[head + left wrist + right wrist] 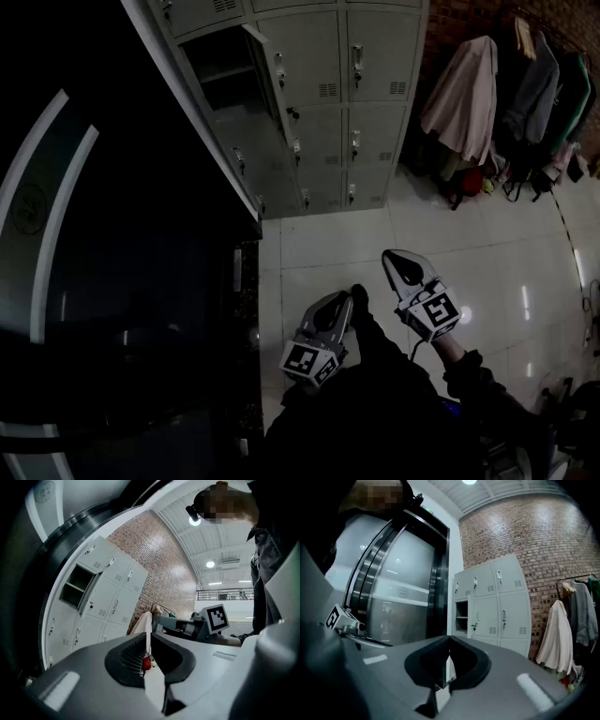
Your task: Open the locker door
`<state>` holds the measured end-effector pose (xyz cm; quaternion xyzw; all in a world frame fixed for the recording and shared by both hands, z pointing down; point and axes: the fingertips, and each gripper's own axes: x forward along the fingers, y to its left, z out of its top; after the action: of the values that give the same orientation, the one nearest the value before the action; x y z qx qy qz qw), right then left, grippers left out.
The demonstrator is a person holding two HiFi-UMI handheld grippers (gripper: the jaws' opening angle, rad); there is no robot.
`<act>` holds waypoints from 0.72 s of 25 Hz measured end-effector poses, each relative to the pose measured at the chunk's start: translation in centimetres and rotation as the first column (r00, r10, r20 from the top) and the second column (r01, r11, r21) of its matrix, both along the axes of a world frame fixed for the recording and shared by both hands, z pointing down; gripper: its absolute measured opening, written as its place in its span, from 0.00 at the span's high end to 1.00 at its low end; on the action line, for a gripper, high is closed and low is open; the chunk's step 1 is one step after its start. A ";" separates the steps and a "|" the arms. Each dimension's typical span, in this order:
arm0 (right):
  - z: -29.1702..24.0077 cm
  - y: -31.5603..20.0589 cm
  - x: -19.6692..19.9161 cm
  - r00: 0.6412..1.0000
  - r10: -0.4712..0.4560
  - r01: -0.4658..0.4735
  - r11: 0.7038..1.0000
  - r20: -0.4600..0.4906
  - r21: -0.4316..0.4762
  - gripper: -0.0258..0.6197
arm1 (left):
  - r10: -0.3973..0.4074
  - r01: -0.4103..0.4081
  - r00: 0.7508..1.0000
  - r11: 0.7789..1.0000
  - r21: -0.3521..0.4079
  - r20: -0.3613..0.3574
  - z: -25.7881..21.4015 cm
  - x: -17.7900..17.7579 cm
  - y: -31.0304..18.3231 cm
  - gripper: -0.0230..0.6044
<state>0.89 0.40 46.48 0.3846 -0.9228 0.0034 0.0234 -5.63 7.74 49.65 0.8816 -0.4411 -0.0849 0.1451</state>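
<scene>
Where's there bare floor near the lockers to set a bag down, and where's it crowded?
The tile floor in front of the lockers is bare. The open locker compartment looks empty too. It is crowded on the right: bags sit on the floor beneath the hanging coats.

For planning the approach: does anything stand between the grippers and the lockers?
Nothing visible does. Bare floor tiles lie between the left gripper, the right gripper and the lockers; the hanging coats are off to the right.
</scene>
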 end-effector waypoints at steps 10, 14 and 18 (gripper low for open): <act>-0.8 -31.5 2.8 0.999 0.030 -0.029 0.997 -0.022 0.070 0.89 | -0.024 0.024 0.999 0.999 -0.028 0.027 1.0 1.2 -24.6 0.92; -1.9 -44.6 3.1 0.999 0.048 -0.046 0.994 -0.022 0.095 0.89 | -0.012 0.012 0.998 1.000 -0.006 0.059 -0.3 2.7 -35.0 0.92; -2.7 -55.6 2.3 0.996 0.089 -0.087 0.992 -0.026 0.086 0.89 | -0.003 0.002 0.997 1.000 0.014 0.081 -1.7 3.7 -42.6 0.92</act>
<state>3.19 -55.17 43.77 0.4256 -0.9038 -0.0405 0.0207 -1.92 -34.84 47.94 0.8848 -0.4470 -0.0522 0.1208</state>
